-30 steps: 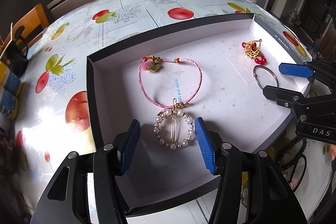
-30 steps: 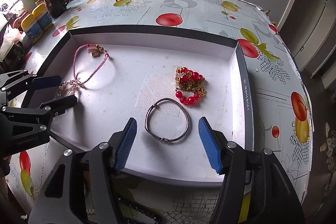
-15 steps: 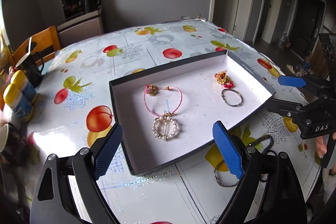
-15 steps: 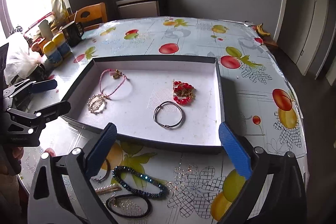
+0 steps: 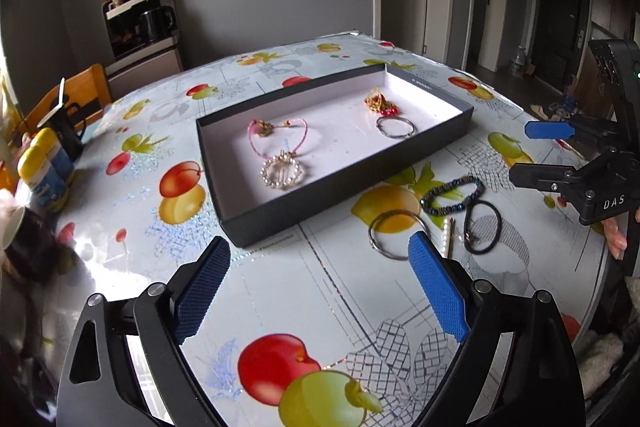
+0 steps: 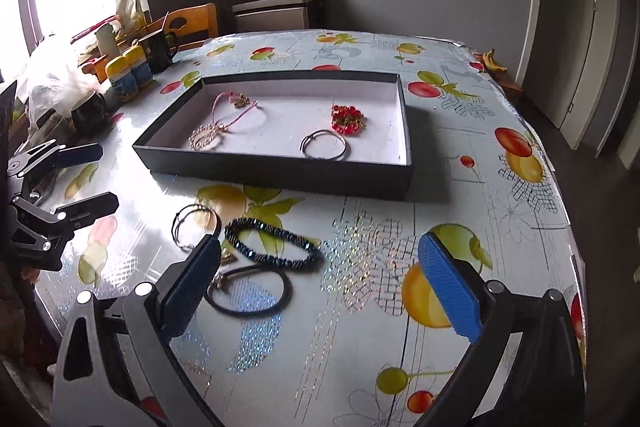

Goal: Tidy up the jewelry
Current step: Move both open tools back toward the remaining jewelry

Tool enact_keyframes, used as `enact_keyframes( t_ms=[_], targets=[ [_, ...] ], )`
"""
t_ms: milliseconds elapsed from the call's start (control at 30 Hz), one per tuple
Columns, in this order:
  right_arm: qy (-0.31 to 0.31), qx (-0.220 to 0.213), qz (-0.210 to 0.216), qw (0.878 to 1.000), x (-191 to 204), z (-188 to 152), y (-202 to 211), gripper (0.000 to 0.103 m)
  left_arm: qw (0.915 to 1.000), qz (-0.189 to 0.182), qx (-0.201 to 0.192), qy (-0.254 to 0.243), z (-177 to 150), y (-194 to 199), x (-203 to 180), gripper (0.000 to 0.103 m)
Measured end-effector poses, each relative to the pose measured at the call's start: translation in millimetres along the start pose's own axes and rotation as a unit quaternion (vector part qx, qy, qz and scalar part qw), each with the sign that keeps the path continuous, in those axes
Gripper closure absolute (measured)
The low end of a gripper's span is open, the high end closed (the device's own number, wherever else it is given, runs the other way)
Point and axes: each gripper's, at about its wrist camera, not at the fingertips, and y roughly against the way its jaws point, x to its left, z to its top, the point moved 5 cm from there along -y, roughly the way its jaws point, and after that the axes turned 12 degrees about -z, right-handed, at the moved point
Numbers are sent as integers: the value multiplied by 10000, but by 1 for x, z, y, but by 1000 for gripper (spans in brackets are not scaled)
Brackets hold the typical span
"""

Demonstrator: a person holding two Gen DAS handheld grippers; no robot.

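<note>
both hand-held grippers (image 5: pixel 316 287) (image 6: pixel 332 287) tilt down over the table (image 5: pixel 360 307) — jaws apart, empty.

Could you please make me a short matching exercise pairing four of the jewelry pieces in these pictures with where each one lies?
Things:
1. pearl ring brooch
2. dark beaded bracelet
3. red bead cluster
4. black hair tie

Places:
A. on the tablecloth, nearest the right claw
B. in the box, right part
C. in the box, left part, at the pink cord bracelet
D. on the tablecloth, between box and hair tie

Pairs: 1-C, 2-D, 3-B, 4-A
</note>
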Motion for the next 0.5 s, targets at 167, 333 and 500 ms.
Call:
enact_keyframes(
  t_ms=[167, 333, 500],
  targets=[
    [179, 227, 133, 9995, 17, -23, -4, 6, 9999, -97, 115, 63, -17, -6, -4, 11],
    [369, 282, 241, 9986, 33, -32, -5, 6, 9996, -87, 245, -82, -26, -13, -12, 11],
    [536, 238, 375, 9976, 49, -33, -4, 27, 9994, -136, 314, -35, -31, -17, -13, 11]
  ],
)
